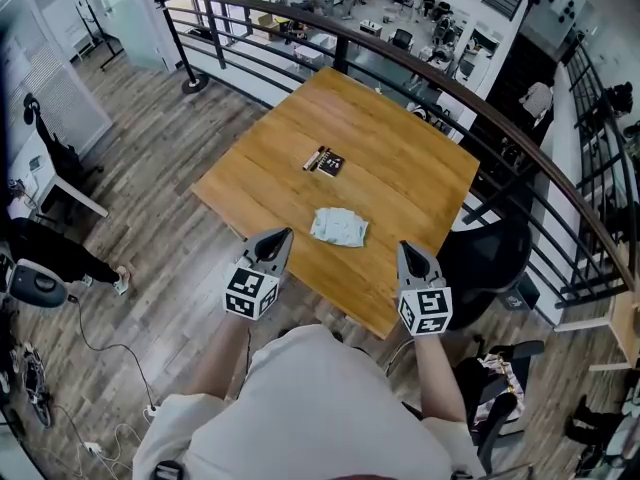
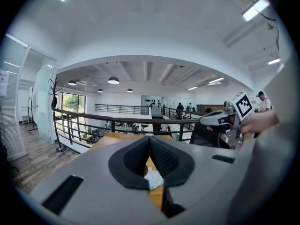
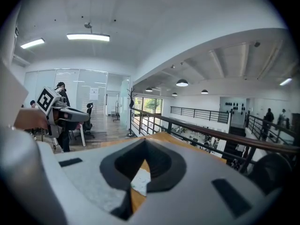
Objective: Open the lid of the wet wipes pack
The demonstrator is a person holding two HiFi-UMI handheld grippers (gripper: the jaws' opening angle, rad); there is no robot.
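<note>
The wet wipes pack (image 1: pixel 339 227), pale and whitish, lies flat on the wooden table (image 1: pixel 400 178) near its front edge. Both grippers hover short of that edge, pointing toward the pack and apart from it. My left gripper (image 1: pixel 283 235) is shut with nothing between its fingers; in its own view the jaws meet (image 2: pixel 150 138) and the pack (image 2: pixel 153 178) shows below them. My right gripper (image 1: pixel 406 249) is also shut and empty (image 3: pixel 144 142), with the pack (image 3: pixel 139 182) seen through the gap under its jaws. Each gripper appears in the other's view, the right gripper (image 2: pixel 220 118) and the left gripper (image 3: pixel 65 112).
A small dark packet with a brown stick beside it (image 1: pixel 325 161) lies at the table's middle. A black office chair (image 1: pixel 495 258) stands at the table's right corner. A dark railing (image 1: pixel 420 68) runs behind the table, above a lower floor.
</note>
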